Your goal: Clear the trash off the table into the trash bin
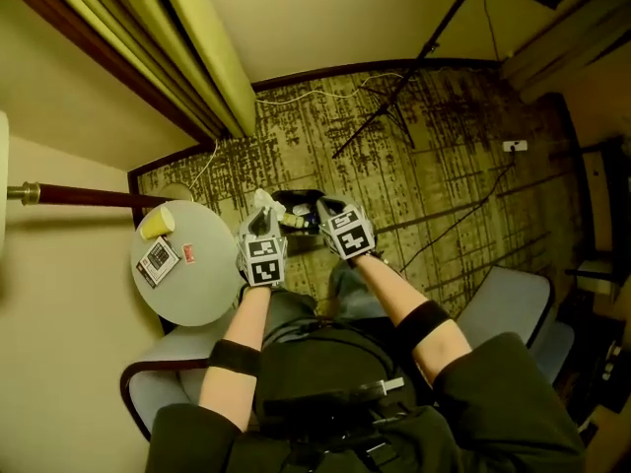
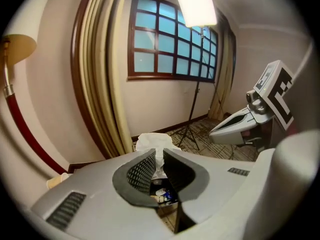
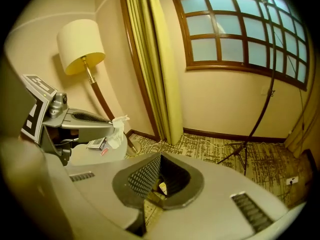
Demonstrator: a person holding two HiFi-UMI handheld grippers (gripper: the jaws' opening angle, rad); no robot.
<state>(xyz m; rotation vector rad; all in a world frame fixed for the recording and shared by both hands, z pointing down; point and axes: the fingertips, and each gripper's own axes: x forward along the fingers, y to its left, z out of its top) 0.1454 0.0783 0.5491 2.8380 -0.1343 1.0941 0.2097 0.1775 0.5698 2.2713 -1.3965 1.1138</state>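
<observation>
Left tongs (image 2: 159, 159): I gripped crumpled white tissue (image 2: 155, 143) above the black trash bin (image 1: 296, 197), for dropping.
Right tongs (image 3: 157, 176): clenched, empty.

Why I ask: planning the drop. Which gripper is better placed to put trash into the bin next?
Left: the left gripper pinches a white tissue above the trash bin; the right gripper is shut, nothing clearly held.

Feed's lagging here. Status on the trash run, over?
Left gripper shut on tissue, above bin. Right gripper shut, empty. Cup, packets on table. Nothing in the way.
</observation>
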